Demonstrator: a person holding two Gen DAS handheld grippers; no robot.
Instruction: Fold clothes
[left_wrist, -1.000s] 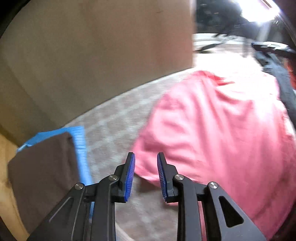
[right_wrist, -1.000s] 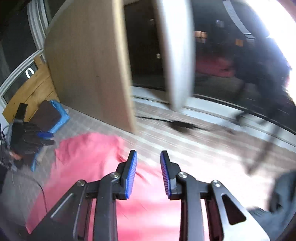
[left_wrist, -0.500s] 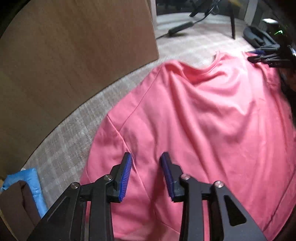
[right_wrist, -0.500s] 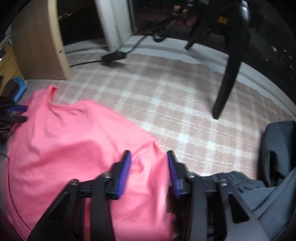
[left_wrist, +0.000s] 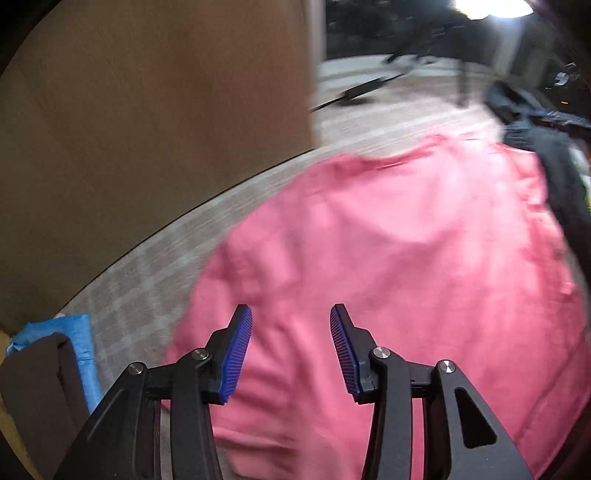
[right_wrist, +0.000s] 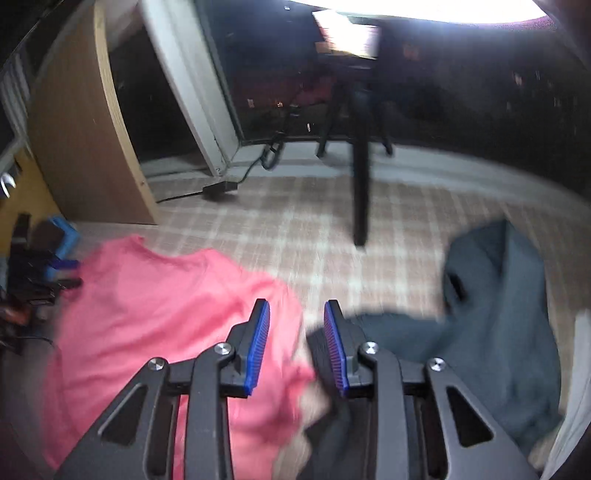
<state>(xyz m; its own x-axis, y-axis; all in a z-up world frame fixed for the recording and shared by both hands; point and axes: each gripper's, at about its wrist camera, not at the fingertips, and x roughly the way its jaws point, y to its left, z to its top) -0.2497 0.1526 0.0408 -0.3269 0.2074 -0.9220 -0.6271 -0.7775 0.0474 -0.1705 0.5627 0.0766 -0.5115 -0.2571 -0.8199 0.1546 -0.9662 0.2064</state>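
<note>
The pink cotton T-shirt (left_wrist: 388, 258) lies spread flat on the beige checked carpet (right_wrist: 314, 229), filling the centre of both views, laid out for folding. The left gripper (left_wrist: 291, 347), jaws just opening and empty, hangs above the shirt's lower left. The right gripper (right_wrist: 296, 343), also just reopening with nothing gripped, hangs over the shirt's right edge, beside a dark grey garment (right_wrist: 498, 314).

A checked beige carpet (right_wrist: 295, 236) carries a spread pink T-shirt (left_wrist: 406, 258), a crumpled dark grey garment (right_wrist: 498, 314) beside it, and a black power adapter (right_wrist: 219, 189)
</note>
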